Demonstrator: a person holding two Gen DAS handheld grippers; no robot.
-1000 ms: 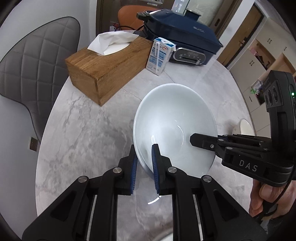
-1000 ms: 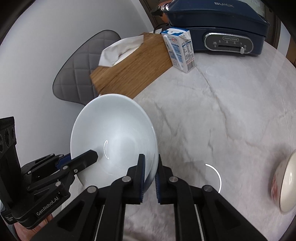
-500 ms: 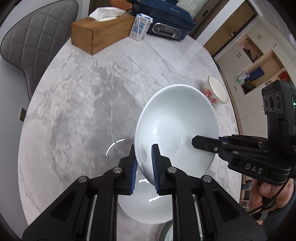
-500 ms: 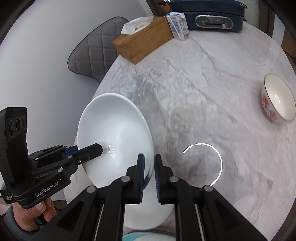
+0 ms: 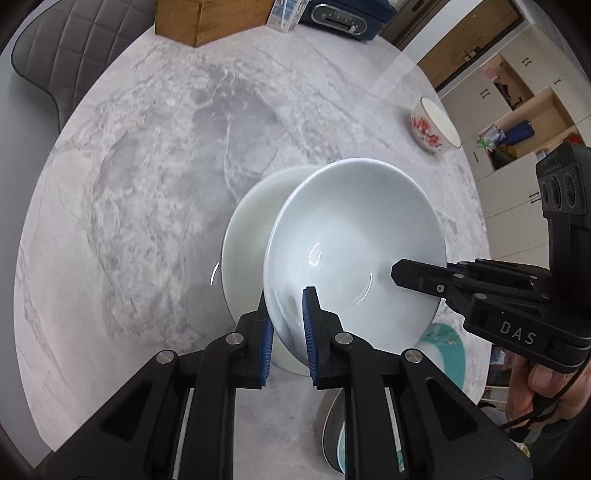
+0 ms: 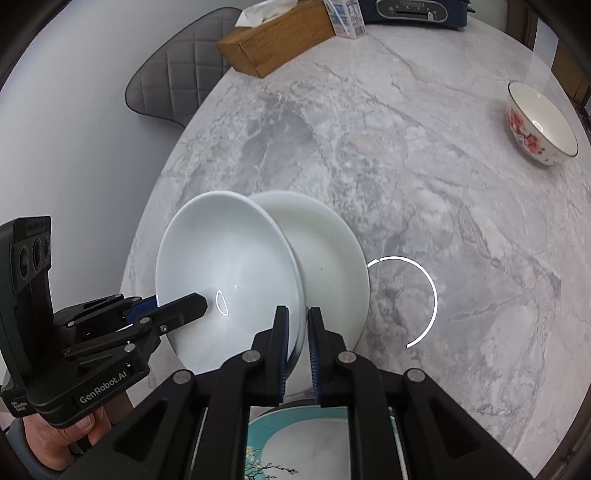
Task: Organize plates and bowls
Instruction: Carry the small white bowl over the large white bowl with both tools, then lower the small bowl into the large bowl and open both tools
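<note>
1. The left gripper [image 5: 288, 317] was pinching the near rim of the white bowl [image 5: 354, 258], one blue pad inside the rim and one outside. The right gripper [image 6: 297, 332] was clamped the same way on the opposite edge of that bowl, its black finger reaching in over the rim in the left wrist view.

2. Two grips on opposite edges probably served to keep a wide, slick bowl from swinging or slipping out of a single narrow pinch.

3. The bowl hung tilted, clear of the marble table [image 5: 155, 177], directly above and overlapping a cream plate [image 6: 325, 236] that lay flat on the table. That placement suggested the bowl was meant to be set onto the plate as a stack, and the set-down was not yet done.

4. A teal-rimmed plate [image 6: 295, 443] lay at the near edge, just beside the cream plate, likely part of the same gathering spot.

5. A red-flowered bowl [image 6: 535, 125] stood well apart across the table, apparently left to be collected.

6. A wooden tissue box [image 6: 280, 40], a small carton [image 6: 345, 16] and a dark blue appliance [image 6: 417, 13] sat at the far edge, out of the way of the stacking.
</note>
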